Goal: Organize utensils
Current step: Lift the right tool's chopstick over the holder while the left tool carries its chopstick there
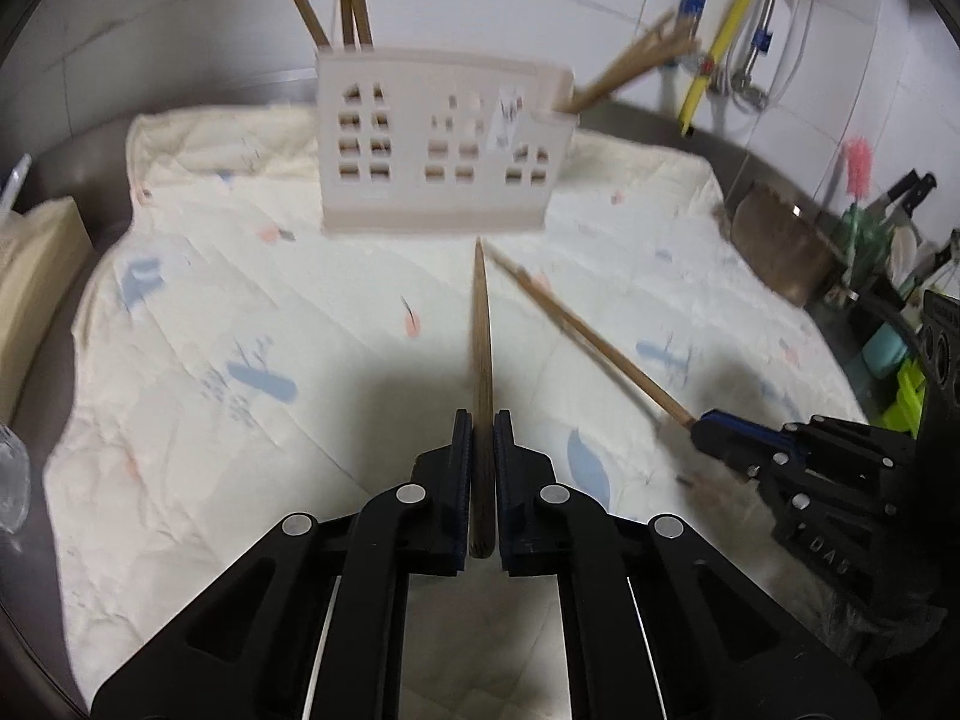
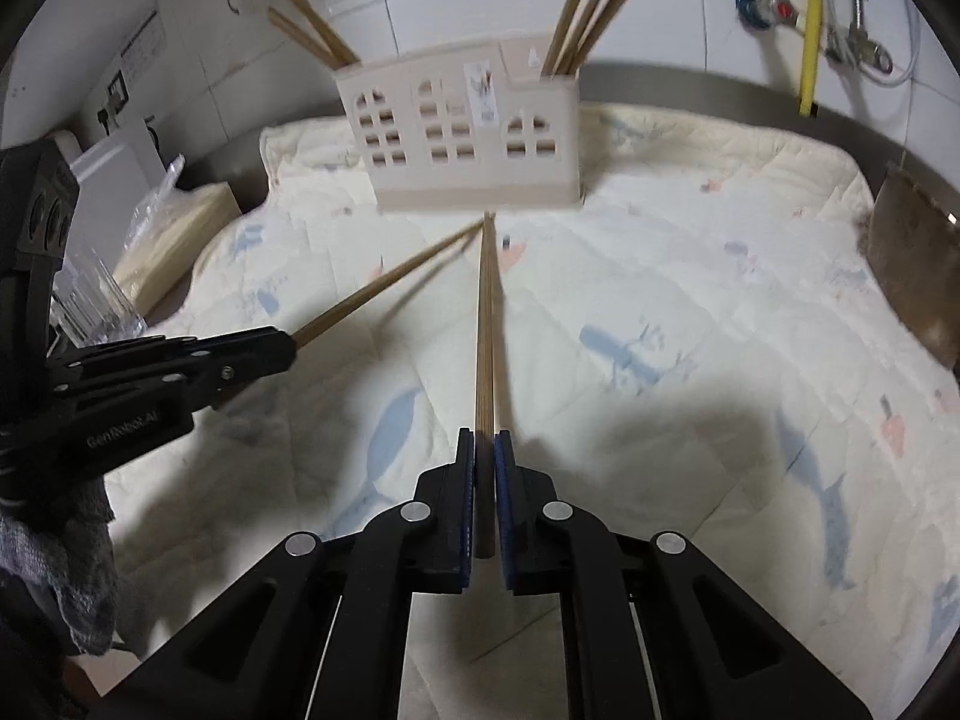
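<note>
Left gripper [image 1: 483, 426] and right gripper [image 2: 485, 441] each clamped brown wooden chopsticks [image 1: 482, 348], tips just before the beige plastic windowed holder [image 1: 441, 150]. Advice: lift tips above holder's rim before releasing.

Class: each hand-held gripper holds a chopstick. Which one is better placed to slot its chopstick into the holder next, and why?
Neither clearly. The left hand-held gripper and the right hand-held gripper each clamp a chopstick whose tip nearly meets the other's, just before the holder.
</note>
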Demonstrator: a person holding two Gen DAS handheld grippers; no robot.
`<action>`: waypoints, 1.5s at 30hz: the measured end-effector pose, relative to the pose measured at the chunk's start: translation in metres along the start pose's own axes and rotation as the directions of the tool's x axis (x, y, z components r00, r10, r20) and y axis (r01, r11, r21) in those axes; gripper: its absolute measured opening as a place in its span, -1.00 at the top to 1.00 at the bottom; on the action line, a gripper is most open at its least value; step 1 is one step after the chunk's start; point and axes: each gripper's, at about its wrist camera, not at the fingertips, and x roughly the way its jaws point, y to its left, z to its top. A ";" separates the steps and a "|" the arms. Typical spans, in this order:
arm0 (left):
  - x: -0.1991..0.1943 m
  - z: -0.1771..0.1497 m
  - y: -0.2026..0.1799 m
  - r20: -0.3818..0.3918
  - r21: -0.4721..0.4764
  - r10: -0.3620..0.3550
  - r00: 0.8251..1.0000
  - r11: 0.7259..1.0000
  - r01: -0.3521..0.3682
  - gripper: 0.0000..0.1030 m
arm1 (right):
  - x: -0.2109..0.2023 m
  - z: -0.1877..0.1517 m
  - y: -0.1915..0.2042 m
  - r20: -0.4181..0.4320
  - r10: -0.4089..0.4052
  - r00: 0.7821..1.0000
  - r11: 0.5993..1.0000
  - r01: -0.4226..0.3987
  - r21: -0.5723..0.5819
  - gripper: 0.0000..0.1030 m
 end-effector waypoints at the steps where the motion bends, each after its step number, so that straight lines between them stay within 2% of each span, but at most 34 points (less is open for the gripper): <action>1: -0.006 0.005 0.000 0.017 0.003 0.004 1.000 1.000 -0.004 0.89 | -0.005 0.004 0.000 0.016 -0.002 1.000 1.000 0.002 -0.003 0.87; 7: -0.040 0.039 0.002 0.115 0.034 0.005 0.993 0.999 -0.009 0.89 | -0.041 0.038 0.000 0.142 -0.001 0.990 1.000 0.005 -0.031 0.87; 11: -0.052 0.063 0.001 0.145 0.053 -0.013 0.989 0.999 0.005 0.89 | -0.059 0.069 0.002 0.208 0.012 0.978 0.998 0.000 -0.059 0.87; 23: -0.084 0.132 -0.005 0.231 0.114 -0.015 0.973 0.993 -0.012 0.89 | -0.086 0.163 -0.008 0.244 0.052 0.968 0.992 -0.023 -0.121 0.87; 27: -0.105 0.153 -0.008 0.286 0.127 -0.030 0.958 0.992 -0.007 0.89 | -0.098 0.183 -0.008 0.259 0.065 0.964 0.990 -0.030 -0.137 0.87; 30: -0.126 0.171 -0.011 0.345 0.141 -0.026 0.938 0.990 -0.024 0.89 | -0.105 0.195 -0.009 0.278 0.062 0.959 0.989 -0.021 -0.149 0.87; 34: -0.141 0.191 -0.012 0.402 0.139 0.005 0.916 0.988 -0.067 0.89 | -0.113 0.213 -0.011 0.299 0.076 0.951 0.987 -0.030 -0.156 0.87; 36: -0.142 0.200 -0.010 0.412 0.135 0.014 0.911 0.988 -0.076 0.89 | -0.117 0.221 -0.012 0.310 0.082 0.947 0.987 -0.034 -0.157 0.87; 39: -0.130 0.209 -0.006 0.402 0.125 0.055 0.914 0.985 -0.114 0.89 | -0.122 0.234 -0.012 0.332 0.085 0.939 0.987 -0.033 -0.159 0.87; 45: -0.090 0.214 0.008 0.315 0.104 0.089 0.945 0.986 -0.127 0.89 | -0.133 0.253 -0.011 0.389 0.079 0.918 0.988 -0.020 -0.156 0.87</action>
